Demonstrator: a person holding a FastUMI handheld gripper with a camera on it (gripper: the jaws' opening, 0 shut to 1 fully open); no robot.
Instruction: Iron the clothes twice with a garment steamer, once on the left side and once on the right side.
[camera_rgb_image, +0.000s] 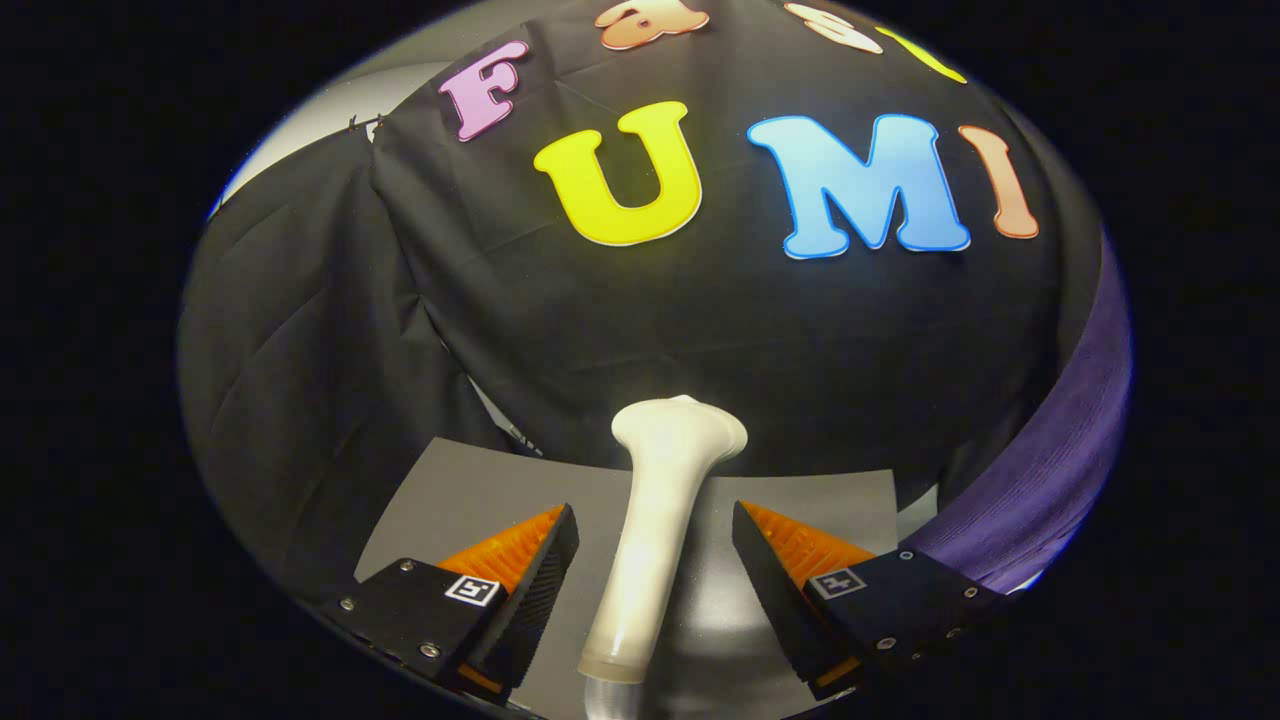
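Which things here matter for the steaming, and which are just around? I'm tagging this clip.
For the job:
- garment steamer, lying between the open tongs, untouched by them
- purple garment, beyond the right finger

Just around:
- grey table
- black cloth wall

White garment steamer (655, 510) lying on grey table, purple garment (1050, 470) beside
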